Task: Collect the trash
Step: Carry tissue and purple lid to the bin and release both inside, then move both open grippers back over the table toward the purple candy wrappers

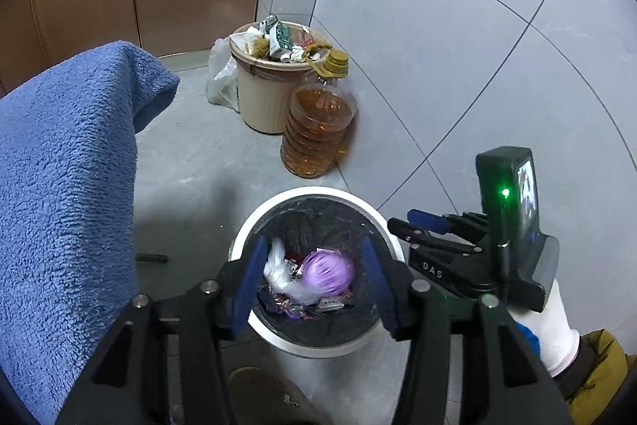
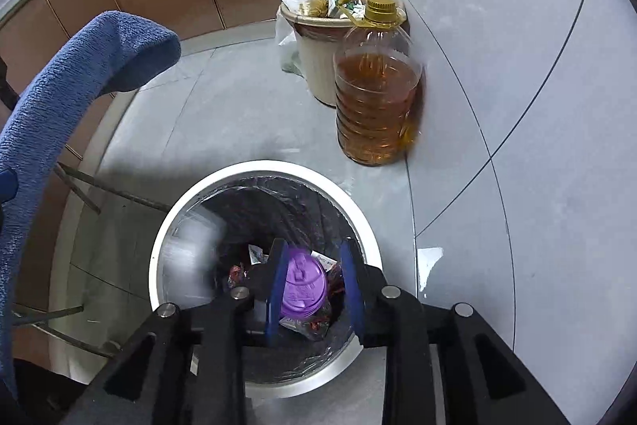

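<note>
Grey floor tiles and brown cabinet fronts frame both views.

Left wrist view: the left gripper (image 1: 314, 279) hangs over a white-rimmed bin (image 1: 254, 218) lined with a black bag. Its jaws stand moderately spread and grip nothing. Below and between them, inside the bin, lie a purple lid (image 1: 328, 271), blurred, and a clear plastic bag (image 1: 278, 271) just to its left, over mixed wrappers. The lid's flat face appears turned upward and toward the right jaw; blur prevents a finer reading. Beyond the jaws stand an oil bottle (image 1: 318, 130) and a full beige bin (image 1: 262, 94), touching each other. A blue towel (image 1: 67, 154) hangs to the left. The right gripper (image 1: 426, 226) sits at the right, held by a white-gloved hand (image 1: 549, 329).

Right wrist view: the right gripper's jaws are slightly parted, with no pad contact visible. The purple lid lies in line between them, lower in the bin, face up toward the camera, its round disc showing no long axis.
</note>
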The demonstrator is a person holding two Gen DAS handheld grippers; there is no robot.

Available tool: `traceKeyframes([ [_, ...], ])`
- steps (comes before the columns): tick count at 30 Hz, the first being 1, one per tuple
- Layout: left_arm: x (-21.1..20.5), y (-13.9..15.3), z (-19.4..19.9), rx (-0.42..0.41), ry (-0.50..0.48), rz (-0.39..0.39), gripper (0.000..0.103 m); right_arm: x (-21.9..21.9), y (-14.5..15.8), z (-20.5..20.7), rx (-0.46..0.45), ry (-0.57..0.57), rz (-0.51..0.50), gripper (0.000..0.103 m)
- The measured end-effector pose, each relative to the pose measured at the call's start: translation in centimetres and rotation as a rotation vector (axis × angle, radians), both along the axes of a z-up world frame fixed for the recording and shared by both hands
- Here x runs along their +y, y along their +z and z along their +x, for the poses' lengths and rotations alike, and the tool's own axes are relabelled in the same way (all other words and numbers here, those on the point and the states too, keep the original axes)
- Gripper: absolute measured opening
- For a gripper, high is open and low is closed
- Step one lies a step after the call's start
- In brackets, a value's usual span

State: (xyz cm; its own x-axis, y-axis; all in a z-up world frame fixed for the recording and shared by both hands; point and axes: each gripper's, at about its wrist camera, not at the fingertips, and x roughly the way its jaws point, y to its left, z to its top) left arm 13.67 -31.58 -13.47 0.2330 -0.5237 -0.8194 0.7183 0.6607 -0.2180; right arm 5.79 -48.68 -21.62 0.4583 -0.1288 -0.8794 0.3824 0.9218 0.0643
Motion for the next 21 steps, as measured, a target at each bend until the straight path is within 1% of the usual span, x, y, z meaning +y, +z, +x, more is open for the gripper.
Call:
traceKeyframes([
  [2, 0.7, 0.6, -0.2, -0.019, 0.014, -0.01, 0.049, 0.0, 0.4, 0.1, -0.008, 0.0, -0.008, 0.027],
  [3, 1.0, 1.0, -0.2, -0.031, 0.024, -0.013, 0.049, 0.1, 0.9, 0.0, -0.017, 0.001, -0.018, 0.029],
  [5, 1.7, 1.9, -0.4, -0.054, 0.041, -0.021, 0.049, 0.5, 2.4, -0.3, -0.04, 0.006, -0.041, 0.032],
  [9, 4.4, 4.5, -1.0, -0.125, 0.087, -0.049, 0.049, 1.7, 5.8, -1.0, -0.103, 0.021, -0.082, 0.036],
  [12, 7.0, 6.7, -1.6, -0.175, 0.133, -0.074, 0.049, 2.8, 8.8, -1.5, -0.16, 0.036, -0.11, 0.041],
  [15, 9.4, 8.2, -2.0, -0.214, 0.175, -0.089, 0.049, 4.4, 11.7, -2.4, -0.223, 0.054, -0.126, 0.045],
  [19, 13.8, 9.7, -2.6, -0.264, 0.248, -0.09, 0.049, 7.0, 15.3, -3.0, -0.288, 0.1, -0.151, 0.048],
  [21, 16.4, 10.2, -2.9, -0.277, 0.288, -0.094, 0.05, 8.4, 16.9, -3.2, -0.315, 0.127, -0.163, 0.049],
])
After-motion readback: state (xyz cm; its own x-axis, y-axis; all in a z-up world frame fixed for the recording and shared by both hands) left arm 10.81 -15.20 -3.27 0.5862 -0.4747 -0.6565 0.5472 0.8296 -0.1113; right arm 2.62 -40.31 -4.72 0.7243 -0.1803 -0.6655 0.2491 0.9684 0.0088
